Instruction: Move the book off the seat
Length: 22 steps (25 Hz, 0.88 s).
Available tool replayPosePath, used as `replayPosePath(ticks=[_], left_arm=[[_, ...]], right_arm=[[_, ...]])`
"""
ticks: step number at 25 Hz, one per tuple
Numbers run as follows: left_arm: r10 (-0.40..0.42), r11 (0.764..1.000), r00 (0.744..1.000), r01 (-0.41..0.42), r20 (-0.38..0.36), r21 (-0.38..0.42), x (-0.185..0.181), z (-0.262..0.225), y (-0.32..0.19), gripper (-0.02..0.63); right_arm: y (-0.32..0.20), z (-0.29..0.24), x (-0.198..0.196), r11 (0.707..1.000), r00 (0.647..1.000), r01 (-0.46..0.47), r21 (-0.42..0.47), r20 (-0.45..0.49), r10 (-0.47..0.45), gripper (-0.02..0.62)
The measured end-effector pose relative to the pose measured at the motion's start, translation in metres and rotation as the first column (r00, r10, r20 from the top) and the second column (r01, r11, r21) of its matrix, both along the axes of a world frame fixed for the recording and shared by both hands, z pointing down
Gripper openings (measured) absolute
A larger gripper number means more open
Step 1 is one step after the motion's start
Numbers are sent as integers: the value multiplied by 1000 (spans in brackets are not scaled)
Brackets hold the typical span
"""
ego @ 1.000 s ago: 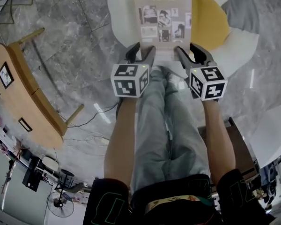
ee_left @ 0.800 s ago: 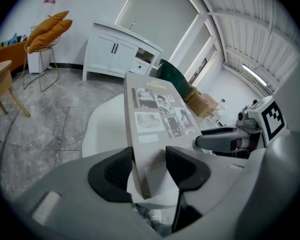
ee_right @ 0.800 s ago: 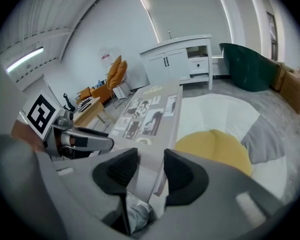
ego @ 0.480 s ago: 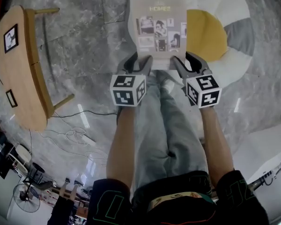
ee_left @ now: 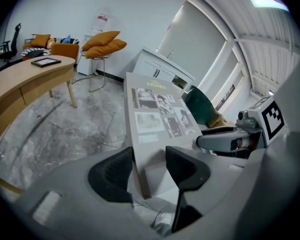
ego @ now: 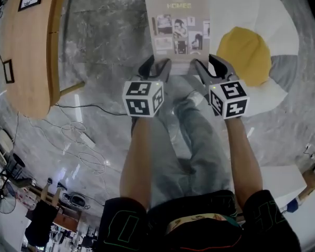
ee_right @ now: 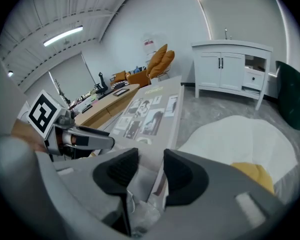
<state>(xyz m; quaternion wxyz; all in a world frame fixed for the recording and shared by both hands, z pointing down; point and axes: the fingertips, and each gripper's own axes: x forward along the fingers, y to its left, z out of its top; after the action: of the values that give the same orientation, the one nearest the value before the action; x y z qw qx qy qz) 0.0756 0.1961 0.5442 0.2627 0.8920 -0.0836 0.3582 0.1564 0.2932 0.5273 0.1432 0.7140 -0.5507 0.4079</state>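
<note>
1. Lying ahead of and to the right of the right gripper (ego: 212, 67), the round white padded seat (ego: 275, 20) is carrying a mustard-yellow cushion (ego: 247, 54) just beyond that gripper's outer side.
2. Standing well apart to the left of the left gripper (ego: 156, 67), a curved light-wood desk (ego: 34, 51) is offering what looks like the nearest flat surface. The grey marble floor (ego: 105, 35) is showing between it and the grippers.
3. Stretching straight ahead from both grippers, the beige rectangular hardcover book (ego: 177, 28) with a grid of photographs on its cover is hanging in the air, cover up. Its long axis is running away from the jaws, and its near short edge is sitting between them. Most of it is hovering over the floor, with only its far right corner overlapping the seat's rim in the head view.
4. Clamping the near left corner, the left gripper is holding the book with its pads wide apart around the thick spine edge.
5. Gripping the near right corner, the right gripper is pinching the cover and pages between its pads, also fairly wide.
6. Judging by this layout, the coming move is depending on a leftward carry. The left gripper is nearer the desk and is leading, and the book's long axis is pointing forward.
</note>
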Motion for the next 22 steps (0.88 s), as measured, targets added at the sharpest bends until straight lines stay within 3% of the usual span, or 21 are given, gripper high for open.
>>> replayPosePath(ticks=[7,10,18,22], left_arm=[[-89,996,996,89,14,3,-33,5,-101,212],[-139,990,990,139,30,13,-71,9,-151,212],[-319,948,948,318,23,32,-137,-7,-273,212],[-393,918,919,392,9,55,-151,-23,-286,212]], right_arm=[[-109,6,-24,996,996,86,-11,7,-86,161],[-163,11,-59,993,993,118,-9,27,-117,161],[-303,-3,-111,959,959,284,0,18,-284,161],[-323,-18,-120,936,936,351,18,4,-351,161]])
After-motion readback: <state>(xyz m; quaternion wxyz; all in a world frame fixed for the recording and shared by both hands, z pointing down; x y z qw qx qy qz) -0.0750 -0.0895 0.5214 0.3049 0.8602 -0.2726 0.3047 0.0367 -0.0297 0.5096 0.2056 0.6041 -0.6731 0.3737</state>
